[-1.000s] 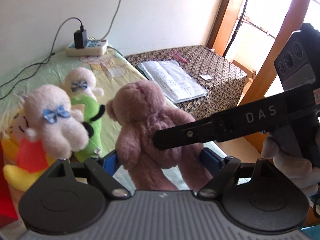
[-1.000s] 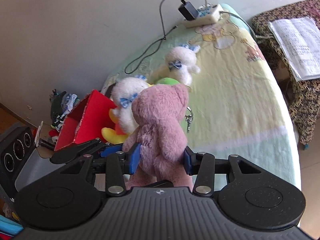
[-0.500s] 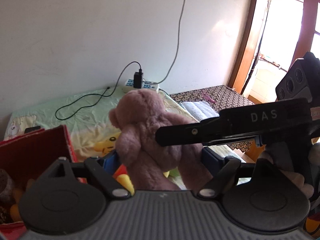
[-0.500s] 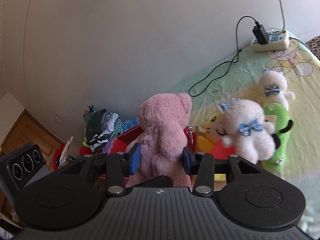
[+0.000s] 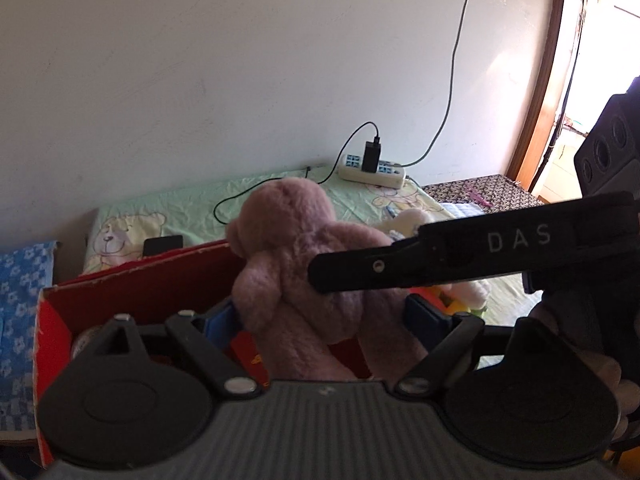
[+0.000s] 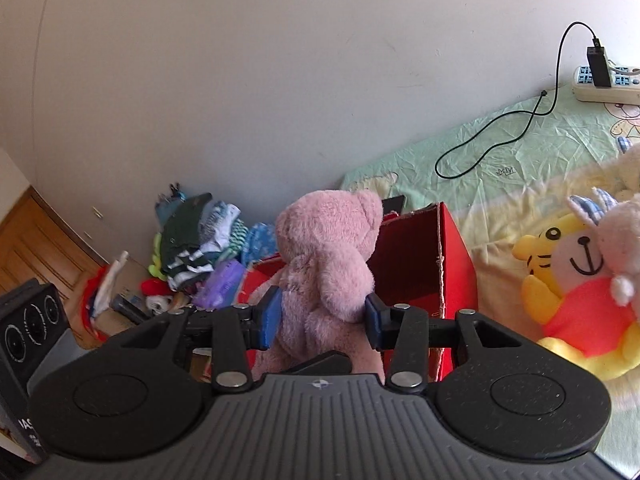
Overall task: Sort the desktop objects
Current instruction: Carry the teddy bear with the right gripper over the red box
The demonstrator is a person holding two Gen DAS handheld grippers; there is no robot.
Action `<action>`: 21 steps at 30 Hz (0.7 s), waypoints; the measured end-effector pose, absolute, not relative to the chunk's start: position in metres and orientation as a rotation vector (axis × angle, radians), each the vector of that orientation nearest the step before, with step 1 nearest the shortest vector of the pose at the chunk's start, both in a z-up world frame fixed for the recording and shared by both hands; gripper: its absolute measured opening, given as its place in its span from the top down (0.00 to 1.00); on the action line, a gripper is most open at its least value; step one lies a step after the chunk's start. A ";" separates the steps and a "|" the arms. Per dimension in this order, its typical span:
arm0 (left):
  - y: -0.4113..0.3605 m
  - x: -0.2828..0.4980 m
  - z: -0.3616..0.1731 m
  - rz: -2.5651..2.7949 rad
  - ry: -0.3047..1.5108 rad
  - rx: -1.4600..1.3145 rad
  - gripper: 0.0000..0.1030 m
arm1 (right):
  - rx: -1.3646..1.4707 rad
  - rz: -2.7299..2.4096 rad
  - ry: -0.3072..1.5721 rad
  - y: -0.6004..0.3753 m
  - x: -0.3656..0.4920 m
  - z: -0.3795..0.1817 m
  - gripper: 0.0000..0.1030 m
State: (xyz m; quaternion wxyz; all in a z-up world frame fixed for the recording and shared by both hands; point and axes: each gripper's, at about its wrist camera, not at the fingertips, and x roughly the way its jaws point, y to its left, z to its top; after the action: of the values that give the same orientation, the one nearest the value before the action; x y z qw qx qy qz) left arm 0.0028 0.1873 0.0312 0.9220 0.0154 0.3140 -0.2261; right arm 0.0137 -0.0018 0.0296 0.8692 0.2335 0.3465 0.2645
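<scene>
Right tongs (image 6: 323, 314) clamp pink teddy bear (image 6: 328, 256) above red box (image 6: 416, 264); left tongs (image 5: 326, 316) opening, straddling bear's legs, pads apart from plush.

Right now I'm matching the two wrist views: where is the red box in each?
Left wrist: red box sits lower left, behind the pink teddy bear.
Right wrist: red box sits centre, just right of and behind the bear.
Shared landmark: white power strip by the wall.
</scene>
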 end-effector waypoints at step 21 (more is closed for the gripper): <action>0.215 0.061 -0.040 -0.536 0.887 -0.099 0.14 | 0.031 0.328 0.901 0.070 0.066 -0.016 0.80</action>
State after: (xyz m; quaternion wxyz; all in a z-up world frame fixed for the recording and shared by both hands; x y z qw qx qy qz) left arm 0.0609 0.2151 -0.0405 0.8674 -0.0474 0.4239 -0.2562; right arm 0.0663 0.0704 -0.0159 0.8871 0.0147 0.4334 0.1578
